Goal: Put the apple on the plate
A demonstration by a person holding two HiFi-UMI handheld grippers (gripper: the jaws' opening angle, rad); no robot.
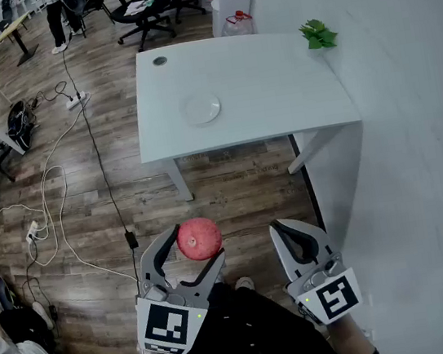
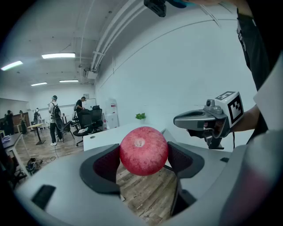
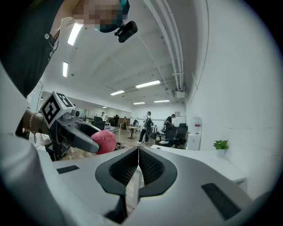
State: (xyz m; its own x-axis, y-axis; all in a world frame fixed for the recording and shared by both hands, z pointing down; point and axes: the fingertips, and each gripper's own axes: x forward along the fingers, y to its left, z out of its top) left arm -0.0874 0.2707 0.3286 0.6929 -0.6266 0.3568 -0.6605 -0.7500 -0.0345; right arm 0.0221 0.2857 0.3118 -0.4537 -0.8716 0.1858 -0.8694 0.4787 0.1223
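Note:
A red apple (image 1: 198, 238) sits between the jaws of my left gripper (image 1: 188, 253), which is shut on it and held over the wooden floor, well short of the table. The left gripper view shows the apple (image 2: 143, 150) pressed between both dark pads. In the right gripper view the apple (image 3: 104, 141) appears at the left, in the other gripper. My right gripper (image 1: 290, 238) is beside it, shut with nothing in it; its pads (image 3: 146, 165) meet. A clear glass plate (image 1: 202, 110) lies on the white table (image 1: 273, 82) ahead.
A small green plant (image 1: 317, 34) stands at the table's far right corner, by the white wall. Cables and a power strip (image 1: 76, 100) trail over the floor at the left. Office chairs (image 1: 144, 14) and people stand further back.

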